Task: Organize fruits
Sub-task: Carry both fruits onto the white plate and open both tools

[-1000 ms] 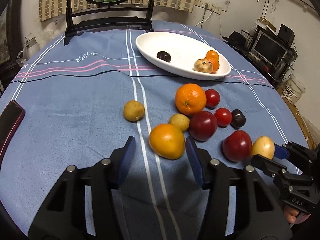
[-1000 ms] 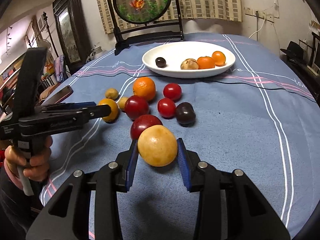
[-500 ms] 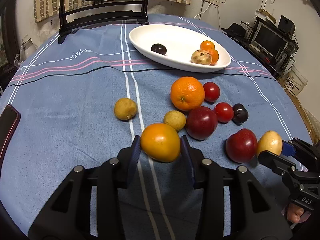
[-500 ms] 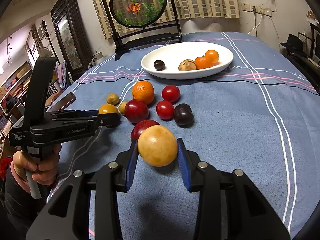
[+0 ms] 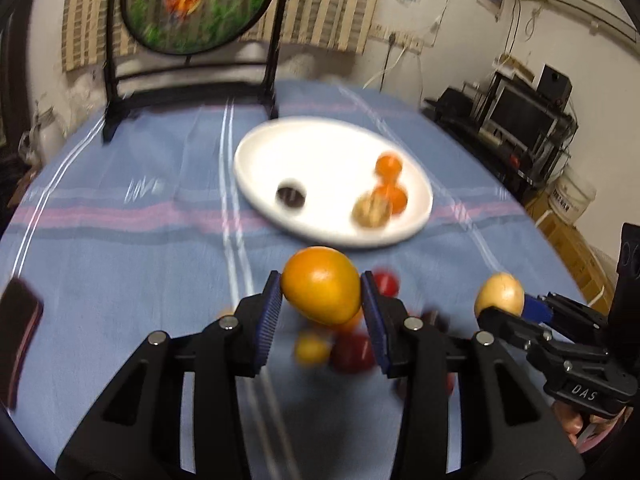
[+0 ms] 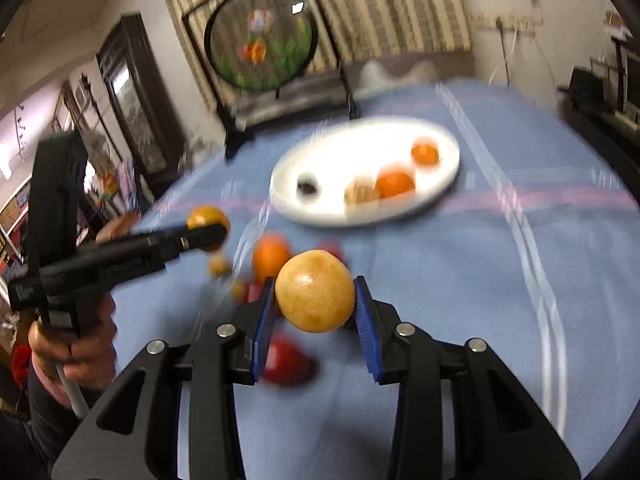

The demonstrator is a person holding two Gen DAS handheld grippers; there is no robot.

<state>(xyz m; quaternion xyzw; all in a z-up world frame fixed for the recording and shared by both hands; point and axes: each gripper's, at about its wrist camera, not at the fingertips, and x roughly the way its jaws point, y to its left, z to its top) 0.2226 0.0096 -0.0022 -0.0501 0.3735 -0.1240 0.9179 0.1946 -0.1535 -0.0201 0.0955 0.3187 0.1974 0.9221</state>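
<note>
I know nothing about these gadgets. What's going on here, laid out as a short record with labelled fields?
Left gripper: shut on the orange fruit, held above the table
Right gripper: shut on the yellow fruit, also held above the table
White plate: holds four pieces, one dark, one tan, two orange
Blue tablecloth: more loose fruit below the grippers, blurred
Picture quality: motion blur in both views
</note>
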